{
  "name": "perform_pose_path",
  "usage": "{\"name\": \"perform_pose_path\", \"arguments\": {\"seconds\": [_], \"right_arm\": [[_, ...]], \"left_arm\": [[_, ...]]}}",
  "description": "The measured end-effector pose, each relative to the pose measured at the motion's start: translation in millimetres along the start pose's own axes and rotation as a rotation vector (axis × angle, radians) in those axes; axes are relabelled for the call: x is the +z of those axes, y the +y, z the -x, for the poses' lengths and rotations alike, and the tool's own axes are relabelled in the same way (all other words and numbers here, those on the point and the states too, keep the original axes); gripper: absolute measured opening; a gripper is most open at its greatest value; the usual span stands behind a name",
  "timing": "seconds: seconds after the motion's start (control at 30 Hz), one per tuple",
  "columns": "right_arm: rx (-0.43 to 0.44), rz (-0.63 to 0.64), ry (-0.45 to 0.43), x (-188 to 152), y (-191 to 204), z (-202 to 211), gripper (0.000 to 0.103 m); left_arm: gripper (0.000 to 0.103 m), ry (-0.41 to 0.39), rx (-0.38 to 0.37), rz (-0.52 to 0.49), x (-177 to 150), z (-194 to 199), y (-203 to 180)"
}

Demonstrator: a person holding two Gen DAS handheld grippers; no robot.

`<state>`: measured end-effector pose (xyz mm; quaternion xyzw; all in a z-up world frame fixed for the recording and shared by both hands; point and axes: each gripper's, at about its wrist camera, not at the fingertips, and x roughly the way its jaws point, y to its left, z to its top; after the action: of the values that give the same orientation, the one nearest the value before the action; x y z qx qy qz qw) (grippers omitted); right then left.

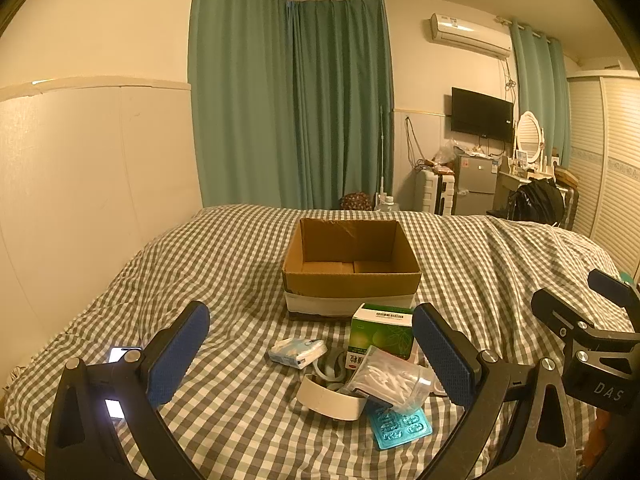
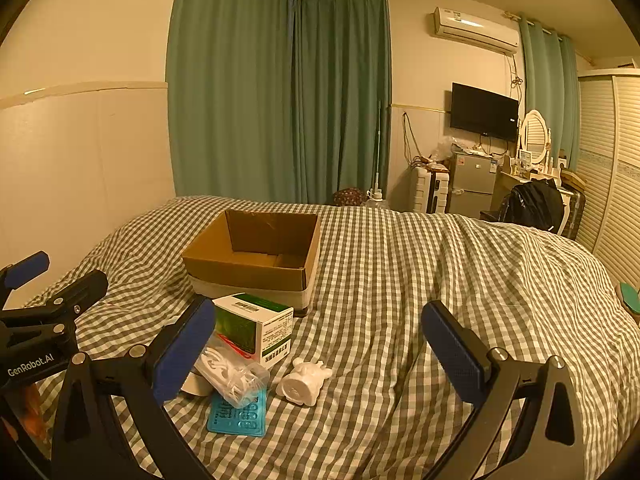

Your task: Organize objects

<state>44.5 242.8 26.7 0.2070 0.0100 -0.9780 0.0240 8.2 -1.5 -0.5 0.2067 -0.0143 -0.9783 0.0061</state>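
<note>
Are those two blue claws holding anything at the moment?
No. The left gripper and right gripper are both open and empty; the things lie on the bed.

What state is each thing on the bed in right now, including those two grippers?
Cardboard box: open, empty.
Green medicine box: closed, upright.
Cotton swab bag: lying on the pile.
Blister pack: flat on the bed.
White figurine: tipped over.
Left gripper: open, holding nothing.
Right gripper: open, holding nothing.
</note>
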Motion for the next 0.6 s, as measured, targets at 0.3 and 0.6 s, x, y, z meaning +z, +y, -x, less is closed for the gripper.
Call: {"name": "perform_pose_path", "arguments": {"seconds": [0.3,0.6], "right_arm": [[0.002,0.004,0.001,-1.3,1.5,-0.8,0.103],[0.014,0.01,0.005,-3.4,4.0,-1.0,0.103]], "left_arm": [[0.103,0.002,0.0,0.001,-0.1,-0.1,0.7],[0.103,0.002,0.0,0.0,-0.4,0.1,-0.4]]}}
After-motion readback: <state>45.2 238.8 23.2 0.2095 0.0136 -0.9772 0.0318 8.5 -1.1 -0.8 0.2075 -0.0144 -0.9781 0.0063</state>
